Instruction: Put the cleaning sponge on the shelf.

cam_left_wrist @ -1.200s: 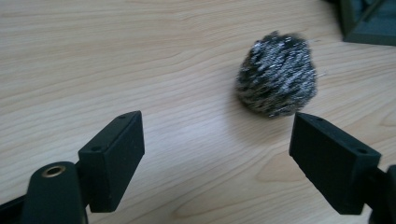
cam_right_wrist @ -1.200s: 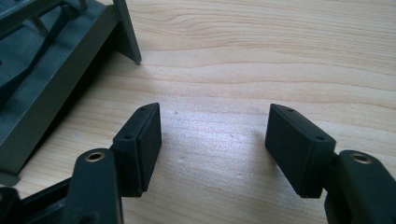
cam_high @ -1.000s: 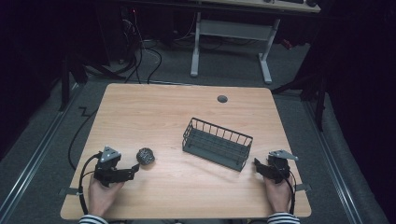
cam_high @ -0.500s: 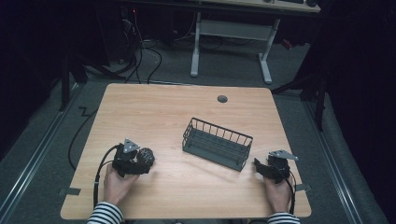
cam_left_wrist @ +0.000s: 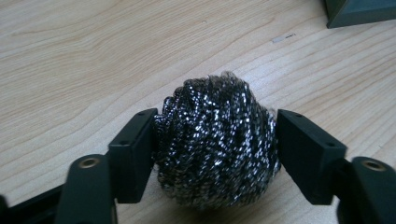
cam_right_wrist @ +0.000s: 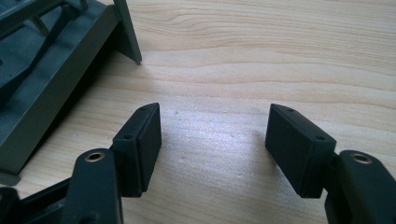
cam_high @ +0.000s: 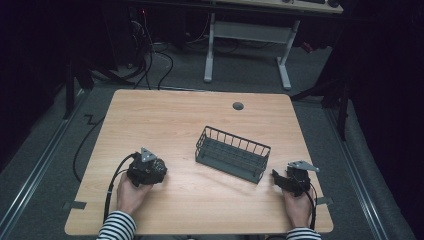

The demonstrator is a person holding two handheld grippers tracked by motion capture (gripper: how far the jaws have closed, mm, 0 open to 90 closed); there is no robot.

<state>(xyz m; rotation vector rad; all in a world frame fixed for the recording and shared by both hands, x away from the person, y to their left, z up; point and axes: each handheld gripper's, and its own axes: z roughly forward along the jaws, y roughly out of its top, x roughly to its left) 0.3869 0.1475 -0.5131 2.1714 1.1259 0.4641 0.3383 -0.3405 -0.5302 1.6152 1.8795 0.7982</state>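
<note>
Between the left claw's [cam_left_wrist: 215, 154] closing black jaws, a round steel-wool scourer [cam_left_wrist: 217, 140] sits pinched.

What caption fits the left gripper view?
Left gripper jaws closing on a steel scourer on the wooden table.

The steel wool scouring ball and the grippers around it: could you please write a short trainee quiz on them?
1. True or false: the left gripper has its pads on both sides of the steel wool scouring ball.
2. What lies between the right gripper pads? A) the ball B) bare table C) a basket wire
3. In the high view, which hand is nearer the wire basket?

Key:
1. True; the jaws have just been closing on it.
2. B, the wooden table.
3. The right hand.
</note>
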